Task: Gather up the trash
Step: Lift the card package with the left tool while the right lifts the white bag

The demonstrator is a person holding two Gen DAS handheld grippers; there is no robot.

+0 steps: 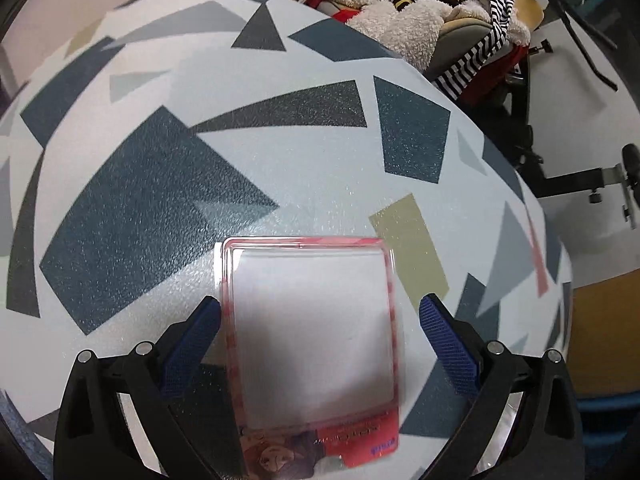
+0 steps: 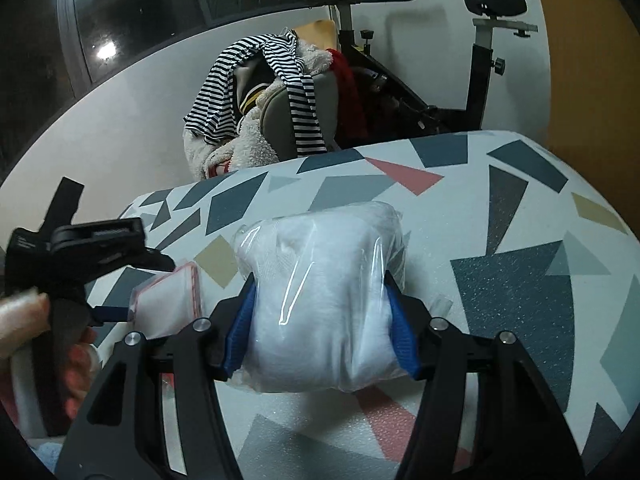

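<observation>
A clear plastic blister pack [image 1: 312, 332] with a red rim and a printed card lies flat on the patterned table [image 1: 168, 200]. My left gripper [image 1: 320, 308] stands open astride it, its left pad at the pack's edge and its right pad a little apart. In the right wrist view my right gripper [image 2: 320, 284] is shut on a white wad wrapped in a clear plastic bag [image 2: 320, 300], both blue pads pressing into its sides just above the table [image 2: 500, 280]. That view also shows the left gripper [image 2: 150, 290], held by a hand [image 2: 24, 316], over the blister pack [image 2: 168, 300].
Beyond the table's far edge stands a chair piled with striped clothes and a fleece [image 2: 256, 92] [image 1: 400, 12]. An exercise bike [image 2: 480, 60] is behind it, by a white wall. The table's rounded edge drops off on the right [image 1: 560, 264].
</observation>
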